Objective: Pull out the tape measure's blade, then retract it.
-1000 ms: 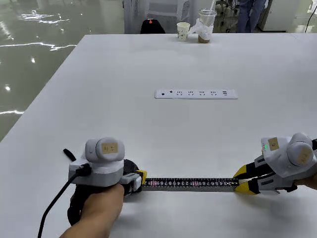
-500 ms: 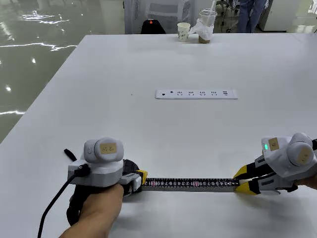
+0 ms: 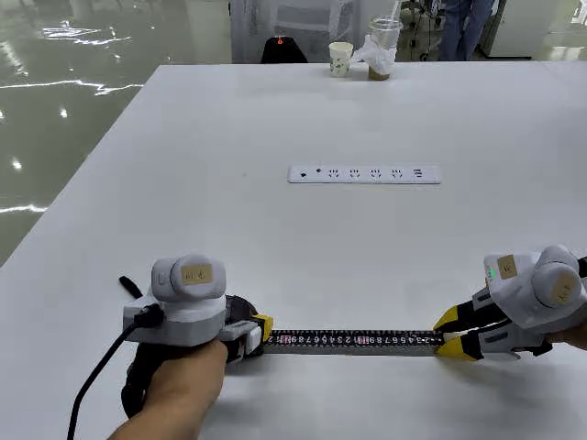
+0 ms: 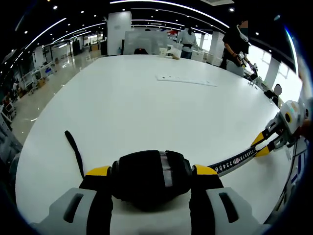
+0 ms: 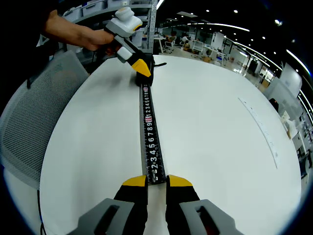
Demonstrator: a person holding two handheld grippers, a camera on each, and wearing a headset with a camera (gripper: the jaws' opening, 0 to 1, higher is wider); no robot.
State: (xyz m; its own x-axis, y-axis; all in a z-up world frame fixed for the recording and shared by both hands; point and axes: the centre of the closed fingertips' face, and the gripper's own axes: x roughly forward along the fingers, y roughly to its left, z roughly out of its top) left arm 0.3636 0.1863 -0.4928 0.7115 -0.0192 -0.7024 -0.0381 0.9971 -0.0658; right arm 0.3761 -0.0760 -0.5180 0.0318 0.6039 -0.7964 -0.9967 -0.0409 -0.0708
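The tape measure's black case [image 4: 151, 178] is clamped between the yellow-tipped jaws of my left gripper [image 4: 151, 171], low on the left of the table [image 3: 248, 332]. Its dark numbered blade [image 3: 353, 339] lies drawn out flat on the white table, running right. My right gripper [image 3: 448, 332] is shut on the blade's end; in the right gripper view the blade [image 5: 149, 142] runs from between my jaws [image 5: 156, 182] away to the case [image 5: 146, 74]. A black wrist strap [image 4: 73, 147] trails from the case.
A white power strip [image 3: 364, 173] lies mid-table beyond the blade. A paper cup [image 3: 339, 57] and a plastic cup with a bag [image 3: 379, 50] stand at the far edge. A grey mesh chair [image 5: 29, 122] sits beside the table. People stand beyond the table [image 4: 237, 41].
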